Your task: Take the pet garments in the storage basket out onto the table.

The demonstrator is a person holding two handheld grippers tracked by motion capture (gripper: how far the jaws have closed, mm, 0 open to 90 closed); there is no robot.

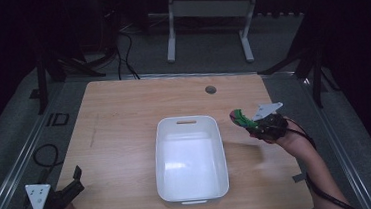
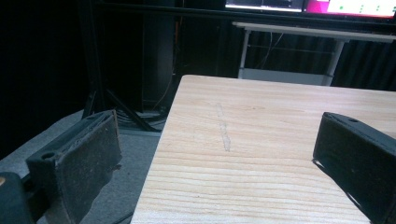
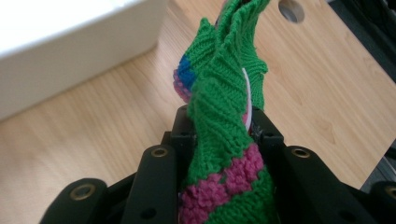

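The green, pink and blue knitted piece (image 3: 223, 112) sits pinched between the right gripper (image 1: 258, 124) jaws, beside the white rectangular plastic tub (image 1: 191, 159); the left gripper (image 1: 68, 188) stands spread, empty.

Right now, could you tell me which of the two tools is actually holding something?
The right tool, right of the white bin, is clamped on a green-and-pink knitted piece. The left tool at the table's near-left corner is open and empty.

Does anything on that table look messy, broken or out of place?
Nothing stands out. The white bin sits square and empty on the table, and the right gripper holds a knitted green-and-pink item beside it.
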